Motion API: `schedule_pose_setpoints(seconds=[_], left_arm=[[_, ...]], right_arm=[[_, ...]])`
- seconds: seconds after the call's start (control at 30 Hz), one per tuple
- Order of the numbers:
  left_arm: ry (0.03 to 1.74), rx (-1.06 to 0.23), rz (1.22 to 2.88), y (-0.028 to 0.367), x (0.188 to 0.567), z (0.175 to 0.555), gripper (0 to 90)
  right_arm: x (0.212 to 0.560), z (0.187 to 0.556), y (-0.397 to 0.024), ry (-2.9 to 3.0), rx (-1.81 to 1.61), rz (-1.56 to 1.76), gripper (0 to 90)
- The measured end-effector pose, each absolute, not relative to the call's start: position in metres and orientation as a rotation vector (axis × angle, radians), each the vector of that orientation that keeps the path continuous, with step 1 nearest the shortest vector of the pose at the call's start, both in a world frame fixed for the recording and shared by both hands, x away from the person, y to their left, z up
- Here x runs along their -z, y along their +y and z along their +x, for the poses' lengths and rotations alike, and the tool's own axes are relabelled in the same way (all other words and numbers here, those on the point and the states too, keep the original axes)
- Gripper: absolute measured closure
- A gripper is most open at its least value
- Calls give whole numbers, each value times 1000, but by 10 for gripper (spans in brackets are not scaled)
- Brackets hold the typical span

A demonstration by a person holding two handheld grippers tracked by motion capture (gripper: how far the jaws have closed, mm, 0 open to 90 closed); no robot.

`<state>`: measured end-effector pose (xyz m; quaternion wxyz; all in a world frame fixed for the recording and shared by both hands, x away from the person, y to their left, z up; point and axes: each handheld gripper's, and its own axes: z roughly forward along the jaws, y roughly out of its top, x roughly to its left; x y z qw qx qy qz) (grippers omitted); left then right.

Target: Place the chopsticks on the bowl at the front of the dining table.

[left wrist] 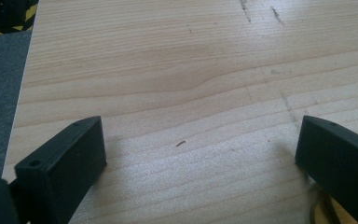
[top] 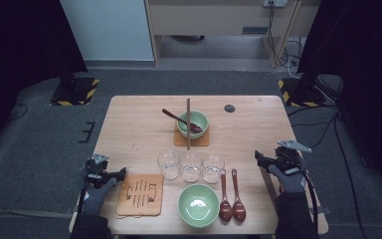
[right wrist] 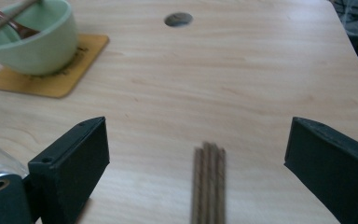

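The right gripper stands wide apart over a bundle of chopsticks lying on the table between its jaws; lower squarely, then close across the whole bundle; the left gripper, also spread wide, holds nothing near the table's left edge.

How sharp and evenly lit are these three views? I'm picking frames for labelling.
High view: the table is evenly lit and the surroundings dark, with glare inside the near green bowl. Left gripper view: wood grain sharp, soft shadows beside the open jaws. Right gripper view: the chopsticks between the jaws are blurred, the far bowl slightly soft.
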<state>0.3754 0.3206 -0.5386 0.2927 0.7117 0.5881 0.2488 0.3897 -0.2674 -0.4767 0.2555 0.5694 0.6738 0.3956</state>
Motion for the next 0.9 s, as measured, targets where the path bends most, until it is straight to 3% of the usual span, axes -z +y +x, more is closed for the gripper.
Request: schedule_pose_setpoints(seconds=[0.37, 0.9], left_arm=[[1575, -679, 1876, 322, 538, 373, 56], [1571, -705, 1806, 327, 530, 366, 136]], right_arm=[[516, 372, -303, 1789, -1065, 1635, 110], [534, 375, -325, 1782, -847, 1691, 156]])
